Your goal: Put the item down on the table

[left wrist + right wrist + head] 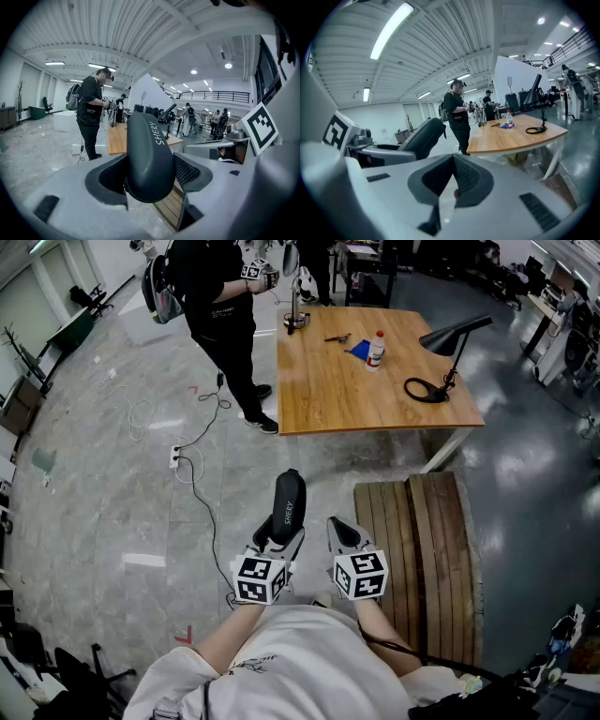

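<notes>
A dark grey oblong case (287, 505) marked SHERY stands upright between the jaws of my left gripper (278, 536), which is shut on it. In the left gripper view the case (150, 157) fills the gap of the left gripper (150, 174), with a pad against each of its sides. My right gripper (345, 532) is beside it, shut and with nothing in it; in its own view the right gripper (452, 176) has its pads meeting. The case (423, 136) shows there at the left. The wooden table (356, 390) stands well ahead of both grippers, across bare floor.
On the table are a black desk lamp (450, 343), a bottle (376, 348) and small tools. A person in black (220, 296) stands at its far left corner. A slatted wooden bench (422, 549) lies to my right, cables (187, 460) trail on the floor at the left.
</notes>
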`<state>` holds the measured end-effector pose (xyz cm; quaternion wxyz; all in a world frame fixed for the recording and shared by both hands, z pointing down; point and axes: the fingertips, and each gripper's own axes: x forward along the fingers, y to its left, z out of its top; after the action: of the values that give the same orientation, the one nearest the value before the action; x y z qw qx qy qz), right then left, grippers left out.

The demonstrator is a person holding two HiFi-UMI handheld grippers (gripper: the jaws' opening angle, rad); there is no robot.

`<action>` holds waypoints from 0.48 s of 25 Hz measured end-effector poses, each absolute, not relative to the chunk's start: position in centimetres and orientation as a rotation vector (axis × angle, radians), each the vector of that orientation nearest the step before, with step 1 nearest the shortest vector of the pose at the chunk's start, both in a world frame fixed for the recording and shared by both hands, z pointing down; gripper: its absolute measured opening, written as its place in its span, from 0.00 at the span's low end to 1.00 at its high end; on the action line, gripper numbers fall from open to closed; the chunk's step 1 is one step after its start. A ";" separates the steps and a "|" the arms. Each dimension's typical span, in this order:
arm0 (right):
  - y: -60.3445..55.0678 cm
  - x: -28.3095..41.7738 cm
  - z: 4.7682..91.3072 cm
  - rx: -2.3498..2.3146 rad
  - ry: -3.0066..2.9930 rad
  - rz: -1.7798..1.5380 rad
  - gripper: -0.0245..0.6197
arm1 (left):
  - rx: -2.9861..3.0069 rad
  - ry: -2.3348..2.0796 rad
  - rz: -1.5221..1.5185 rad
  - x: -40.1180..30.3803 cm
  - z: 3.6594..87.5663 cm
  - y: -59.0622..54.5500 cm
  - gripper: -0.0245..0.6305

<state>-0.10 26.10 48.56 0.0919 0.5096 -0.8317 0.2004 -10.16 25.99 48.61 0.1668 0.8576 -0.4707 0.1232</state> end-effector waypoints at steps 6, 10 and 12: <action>24.9 2.0 48.4 1.516 -2.475 0.577 0.04 | 2.438 -1.373 0.342 -8.8 48.5 24.5 0.52; 23.0 2.4 48.1 1.507 -2.478 0.553 0.04 | 2.431 -1.368 0.342 -8.1 49.0 23.1 0.52; 21.6 2.6 48.1 1.502 -2.478 0.548 0.04 | 2.428 -1.361 0.346 -7.8 49.4 21.9 0.52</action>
<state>2.56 21.56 48.06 0.0960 0.5068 -0.8365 0.1850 -7.77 21.85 49.39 0.1674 0.8534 -0.4784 0.1217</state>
